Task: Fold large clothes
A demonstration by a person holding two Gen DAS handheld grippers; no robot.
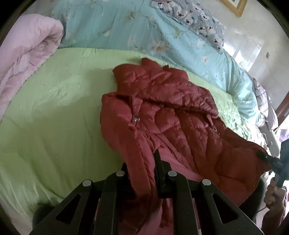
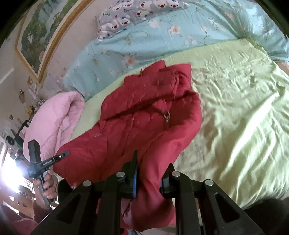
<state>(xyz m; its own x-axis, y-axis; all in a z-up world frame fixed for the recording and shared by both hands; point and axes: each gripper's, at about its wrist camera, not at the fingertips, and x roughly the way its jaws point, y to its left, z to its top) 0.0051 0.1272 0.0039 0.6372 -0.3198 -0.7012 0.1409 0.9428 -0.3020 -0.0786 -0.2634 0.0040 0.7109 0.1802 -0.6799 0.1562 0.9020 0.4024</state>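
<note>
Jacket [image 1: 162, 112] hem clenched in left hand-held gripper [image 1: 142, 173] and right hand-held gripper [image 2: 151, 173]; lift step; next, fold hem toward collar.

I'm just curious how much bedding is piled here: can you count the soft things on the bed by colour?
Red: 1, the quilted jacket, held by both tongs
Green: 1, the sheet
Blue floral: 1, the quilt
Pink: 1, the rolled comforter
Grey with bear print: 1, the pillow
Total: 5
</note>
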